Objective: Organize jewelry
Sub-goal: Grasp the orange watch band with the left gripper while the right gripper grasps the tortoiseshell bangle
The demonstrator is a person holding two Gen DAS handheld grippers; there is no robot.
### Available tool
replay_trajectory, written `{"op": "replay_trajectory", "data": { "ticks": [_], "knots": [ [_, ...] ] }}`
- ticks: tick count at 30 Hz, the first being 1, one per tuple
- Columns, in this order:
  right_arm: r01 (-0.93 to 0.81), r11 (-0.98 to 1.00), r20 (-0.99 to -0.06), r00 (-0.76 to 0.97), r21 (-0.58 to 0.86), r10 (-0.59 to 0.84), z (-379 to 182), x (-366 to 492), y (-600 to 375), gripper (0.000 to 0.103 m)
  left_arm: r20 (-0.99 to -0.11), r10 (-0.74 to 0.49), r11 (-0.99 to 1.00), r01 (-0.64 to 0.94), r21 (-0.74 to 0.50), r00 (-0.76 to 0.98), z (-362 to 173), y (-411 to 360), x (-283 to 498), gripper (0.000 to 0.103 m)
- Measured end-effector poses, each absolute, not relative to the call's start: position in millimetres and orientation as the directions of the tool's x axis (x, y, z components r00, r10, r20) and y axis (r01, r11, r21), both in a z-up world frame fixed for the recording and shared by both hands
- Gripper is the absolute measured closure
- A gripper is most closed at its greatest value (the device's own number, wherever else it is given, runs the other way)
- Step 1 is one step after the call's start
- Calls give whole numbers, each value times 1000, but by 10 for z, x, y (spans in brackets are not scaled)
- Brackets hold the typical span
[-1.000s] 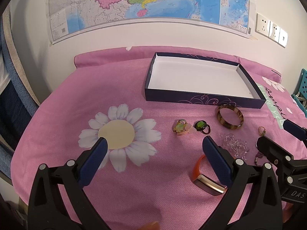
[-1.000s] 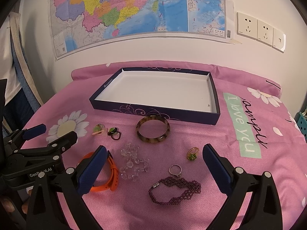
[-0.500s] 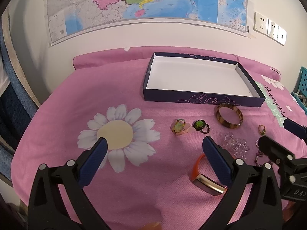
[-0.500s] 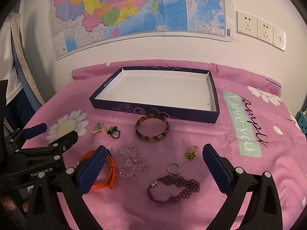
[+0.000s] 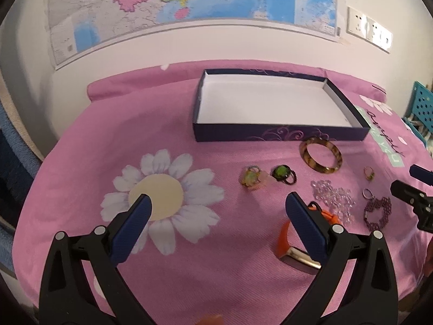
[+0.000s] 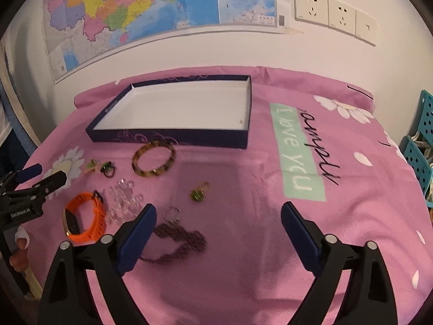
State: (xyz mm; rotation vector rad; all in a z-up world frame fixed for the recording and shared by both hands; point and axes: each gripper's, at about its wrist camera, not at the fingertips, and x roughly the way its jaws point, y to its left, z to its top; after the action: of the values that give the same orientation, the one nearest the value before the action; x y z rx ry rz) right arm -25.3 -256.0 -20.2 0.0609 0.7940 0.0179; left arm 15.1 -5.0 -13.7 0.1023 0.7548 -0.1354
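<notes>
An empty dark blue box (image 5: 278, 133) (image 6: 173, 136) with a white inside sits at the back of the pink cloth. In front of it lie a tortoiseshell bangle (image 5: 320, 155) (image 6: 153, 161), two green rings (image 5: 284, 174) (image 6: 108, 168), a clear bead bracelet (image 5: 333, 197) (image 6: 123, 200), an orange watch band (image 5: 297, 237) (image 6: 85, 218), a purple bead bracelet (image 5: 376, 213) (image 6: 181, 239), a silver ring (image 6: 173, 214) and a small green ring (image 6: 199, 192). My left gripper (image 5: 217, 211) is open and empty above the daisy print. My right gripper (image 6: 217, 222) is open and empty above the purple bracelet.
A map hangs on the wall behind. The pink cloth (image 6: 338, 216) has an "I love you" print at the right. A teal perforated basket (image 6: 422, 151) stands off the right edge. Each gripper shows at the side of the other's view.
My right gripper has moved to the right and slightly forward, so the jewelry now sits further left in its view. My left gripper has shifted slightly.
</notes>
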Motion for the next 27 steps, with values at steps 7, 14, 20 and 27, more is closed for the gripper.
{"op": "replay_trajectory", "data": {
  "ticks": [7, 14, 20, 27],
  "knots": [
    [-25, 996, -719, 691, 81, 75, -246, -287, -2557, 19, -712, -137, 973, 228, 33, 689, -240, -136, 101, 5],
    [-88, 991, -704, 698, 99, 132, -197, -192, -2381, 20, -715, -157, 964, 263, 39, 681, -264, -227, 27, 7],
    [-123, 986, -705, 690, 108, 163, -180, -14, -2274, 25, -723, -176, 958, 286, 32, 668, -277, -271, 22, 16],
    [-148, 981, -715, 673, 125, 192, -175, 187, -2196, 29, -730, -191, 950, 310, 30, 657, -296, -310, 18, 16]
  ]
}}
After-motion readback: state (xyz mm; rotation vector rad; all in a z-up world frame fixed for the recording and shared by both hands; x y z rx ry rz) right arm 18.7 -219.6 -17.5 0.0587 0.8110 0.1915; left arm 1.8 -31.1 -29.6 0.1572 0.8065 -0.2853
